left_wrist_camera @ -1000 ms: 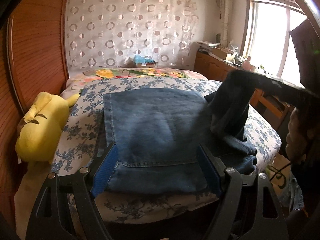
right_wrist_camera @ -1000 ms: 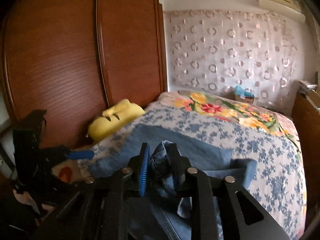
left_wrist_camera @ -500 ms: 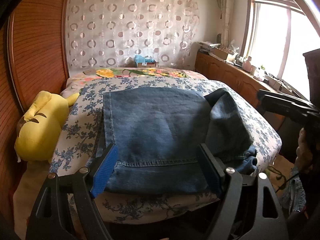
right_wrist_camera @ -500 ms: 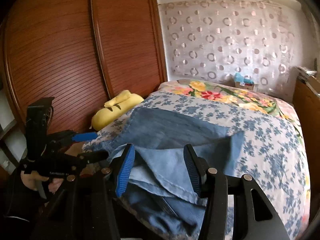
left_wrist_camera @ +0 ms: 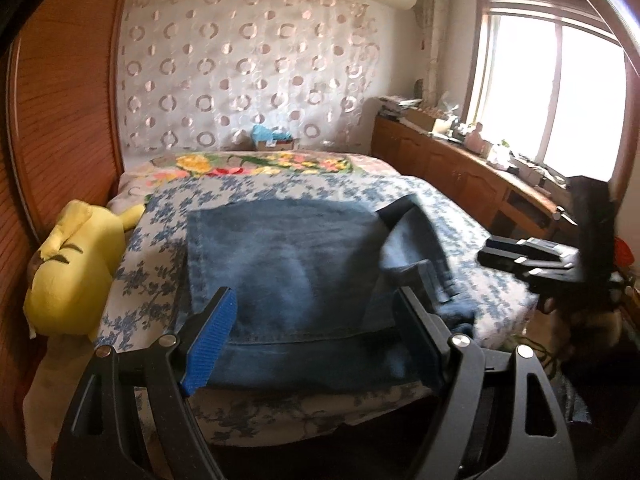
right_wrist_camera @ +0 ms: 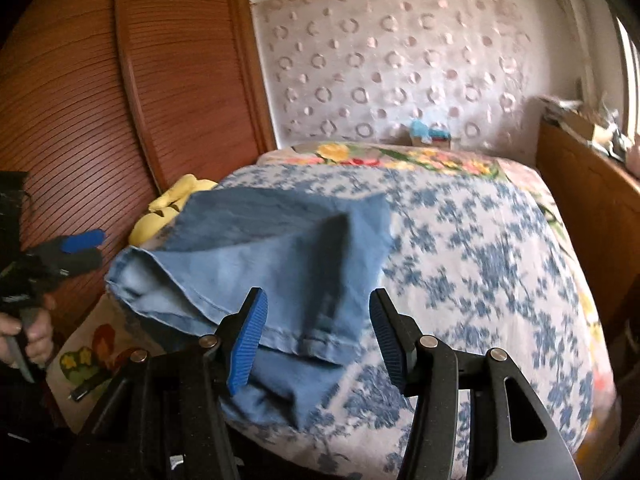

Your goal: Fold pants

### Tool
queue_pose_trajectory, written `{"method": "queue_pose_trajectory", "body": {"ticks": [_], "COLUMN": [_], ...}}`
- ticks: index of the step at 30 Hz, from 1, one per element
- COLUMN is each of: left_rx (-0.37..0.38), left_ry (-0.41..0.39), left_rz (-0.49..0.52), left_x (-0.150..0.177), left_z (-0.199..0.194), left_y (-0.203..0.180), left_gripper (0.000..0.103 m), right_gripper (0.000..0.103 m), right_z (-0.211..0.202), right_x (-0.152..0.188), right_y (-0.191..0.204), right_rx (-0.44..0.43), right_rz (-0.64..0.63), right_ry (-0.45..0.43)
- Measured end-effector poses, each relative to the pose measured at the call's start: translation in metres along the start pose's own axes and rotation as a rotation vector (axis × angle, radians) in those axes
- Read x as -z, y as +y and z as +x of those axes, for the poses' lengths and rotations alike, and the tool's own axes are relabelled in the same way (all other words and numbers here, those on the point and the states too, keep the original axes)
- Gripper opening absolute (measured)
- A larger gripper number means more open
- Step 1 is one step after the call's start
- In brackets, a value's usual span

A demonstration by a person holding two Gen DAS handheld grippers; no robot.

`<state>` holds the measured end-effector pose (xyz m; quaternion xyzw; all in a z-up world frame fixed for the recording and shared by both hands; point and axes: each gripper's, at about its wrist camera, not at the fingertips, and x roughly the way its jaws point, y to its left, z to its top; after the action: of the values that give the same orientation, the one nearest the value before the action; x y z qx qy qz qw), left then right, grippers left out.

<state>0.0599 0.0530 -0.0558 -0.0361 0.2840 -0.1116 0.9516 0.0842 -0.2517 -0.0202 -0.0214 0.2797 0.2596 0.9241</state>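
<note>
Blue jeans (left_wrist_camera: 288, 264) lie folded on the flowered bed (left_wrist_camera: 160, 272), with a loose, rumpled leg along their right side. My left gripper (left_wrist_camera: 314, 294) stands open at the bed's near edge, its fingers either side of the hem and off the cloth. In the right wrist view the jeans (right_wrist_camera: 280, 248) lie just ahead of my right gripper (right_wrist_camera: 318, 294), which is open and holds nothing. The right gripper (left_wrist_camera: 490, 250) also shows beyond the bed's right edge, and the left gripper (right_wrist_camera: 90, 249) shows at far left, in a hand.
A yellow plush toy (left_wrist_camera: 72, 276) lies between the bed and the wooden wardrobe (left_wrist_camera: 60, 120). A wooden cabinet (left_wrist_camera: 460, 176) with clutter runs under the window on the right. A small box (left_wrist_camera: 272, 138) sits at the bed's head. A patterned mat (right_wrist_camera: 92, 352) lies on the floor.
My right gripper has opened and let the jeans leg drop onto the bed, then drawn back off the right edge. The left gripper has barely shifted.
</note>
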Motion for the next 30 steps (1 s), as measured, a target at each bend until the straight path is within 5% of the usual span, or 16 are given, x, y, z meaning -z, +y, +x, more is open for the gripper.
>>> {"method": "queue_pose_trajectory", "body": {"ticks": [9,22,27,30], "left_rx": [0.078,0.079,0.079,0.095], "left_ry": [0.008,0.061,0.066,0.081], "left_rz": [0.023,0.067,0.069,0.076], "left_x": [-0.005,-0.005,-0.005,-0.003], "left_z": [0.01,0.036,0.037,0.042], "left_y": [-0.022,-0.04,-0.04,-0.042], "left_gripper": [0.079,0.057,0.047,0.028], "right_gripper": [0.055,0.054,0.043,0.017], "right_z": [0.011,0.044,0.053,0.057], "right_x": [0.006,0.011,0.011,0.011], "right_y": [-0.003,-0.005,-0.01,-0.006], "right_rx": [-0.037,-0.071,-0.082,-0.11], "right_rz": [0.073,0.089,0.098,0.087], "right_ry": [0.043,0.088,0.101,0.096]}}
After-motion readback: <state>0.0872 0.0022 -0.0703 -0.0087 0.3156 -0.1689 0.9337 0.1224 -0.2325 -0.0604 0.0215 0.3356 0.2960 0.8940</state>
